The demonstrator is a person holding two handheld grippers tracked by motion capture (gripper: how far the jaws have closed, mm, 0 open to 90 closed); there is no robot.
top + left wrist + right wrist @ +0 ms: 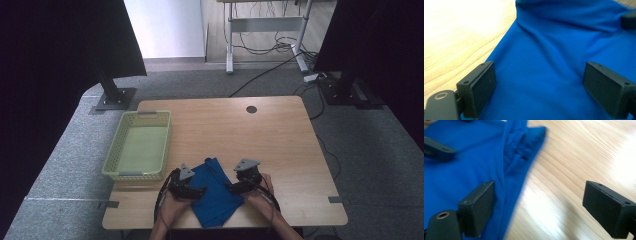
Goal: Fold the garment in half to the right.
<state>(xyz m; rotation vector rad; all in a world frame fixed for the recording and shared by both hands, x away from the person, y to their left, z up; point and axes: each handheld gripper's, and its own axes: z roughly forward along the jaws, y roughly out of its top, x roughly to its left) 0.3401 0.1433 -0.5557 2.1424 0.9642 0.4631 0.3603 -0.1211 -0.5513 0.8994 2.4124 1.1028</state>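
Wooden table (pixel 280 150), lower centre: blue cloth (pixel 216 192) lying folded near front edge, between left gripper (pixel 199 190) and right gripper (pixel 231 188), both spread wide, grasping nothing. Green basket (pixel 113 155) left, unfilled; moving cloth there likely remains.

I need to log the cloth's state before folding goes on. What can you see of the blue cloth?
The blue cloth is a soft, plain, bright blue fabric lying flat near the table's front edge, folded and slightly creased, with bunched folds along one edge. The left gripper and right gripper sit at either side, jaws open, gripping nothing.
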